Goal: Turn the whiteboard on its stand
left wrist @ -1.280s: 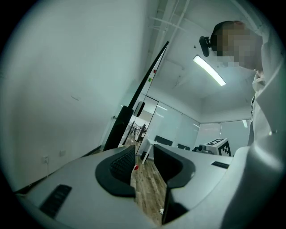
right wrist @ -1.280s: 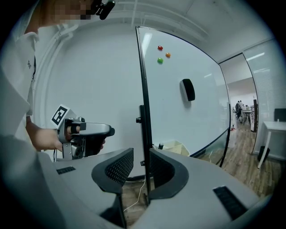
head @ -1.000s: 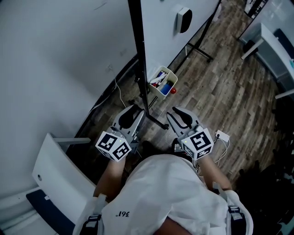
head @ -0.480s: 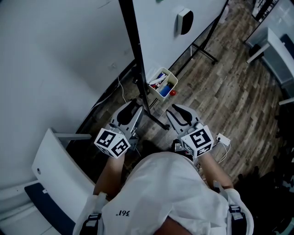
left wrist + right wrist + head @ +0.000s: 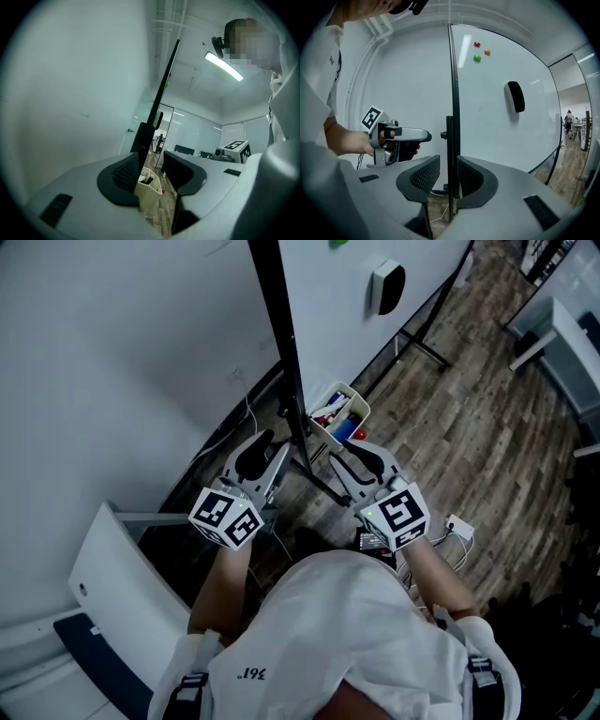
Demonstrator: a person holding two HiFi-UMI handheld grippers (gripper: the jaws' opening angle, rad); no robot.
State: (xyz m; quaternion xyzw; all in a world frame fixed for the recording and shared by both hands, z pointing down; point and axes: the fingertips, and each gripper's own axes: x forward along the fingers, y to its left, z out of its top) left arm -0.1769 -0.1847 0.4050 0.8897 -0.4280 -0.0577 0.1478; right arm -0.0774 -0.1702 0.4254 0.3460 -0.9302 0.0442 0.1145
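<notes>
The whiteboard [image 5: 337, 306] stands upright on its black stand, its black edge frame [image 5: 286, 343] pointing at me. In the right gripper view the white face [image 5: 492, 122] fills the right half. My left gripper [image 5: 267, 454] is level, just left of the stand's post. Its jaws have just been opening, and no pad presses on anything [image 5: 152, 171]. My right gripper [image 5: 352, 457] is just right of the post. It is open, and the black post [image 5: 449, 140] shows through its gap [image 5: 449, 176], untouched.
A white bin of markers [image 5: 339, 413] hangs low on the stand between the grippers. A black eraser [image 5: 387, 287] and coloured magnets [image 5: 477, 57] stick to the board. The wall is close at left, a white chair [image 5: 112, 587] behind left, and cables and a socket [image 5: 457, 519] on the floor.
Both grippers have moved forward and slightly up, closer to the stand's post and the marker bin. The whiteboard has not turned.
</notes>
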